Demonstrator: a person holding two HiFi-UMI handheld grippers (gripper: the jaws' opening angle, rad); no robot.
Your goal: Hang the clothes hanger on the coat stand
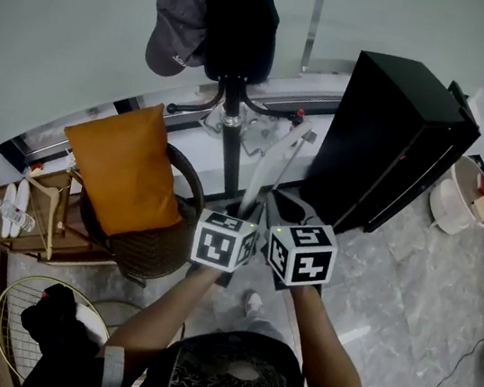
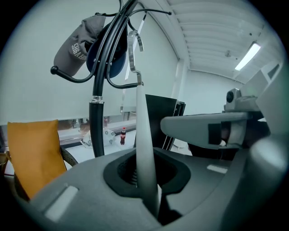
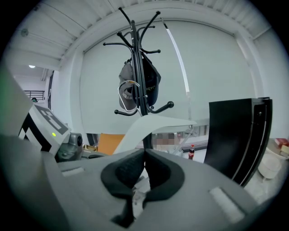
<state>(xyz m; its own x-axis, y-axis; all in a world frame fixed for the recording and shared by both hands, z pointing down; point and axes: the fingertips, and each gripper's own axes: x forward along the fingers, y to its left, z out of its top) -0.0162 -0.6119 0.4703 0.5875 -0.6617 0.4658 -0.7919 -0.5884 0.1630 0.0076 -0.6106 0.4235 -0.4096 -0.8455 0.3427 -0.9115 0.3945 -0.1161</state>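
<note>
White plastic hanger sits between my two grippers, raised in front of the black coat stand. On my left gripper view, the left gripper has its jaws clamped on one arm of the hanger, which rises straight up out of the pads to its metal hook. That hook is up beside the stand's curved arms, close to the grey cap. I cannot tell whether it touches an arm.

On my right gripper view, the right gripper has its jaw tips drawn together, and the hanger's lower arm comes down right into them, so as far as I can see it is pinched there. From this side the hook shows in front of the cap, just beside the pole and above a low branch.

From the head view both grippers are side by side, the left gripper and right gripper, marker cubes nearly touching. A dark bag hangs next to the cap. An orange cushion leans in a wicker chair left of the pole, and a black cabinet stands to its right.
</note>
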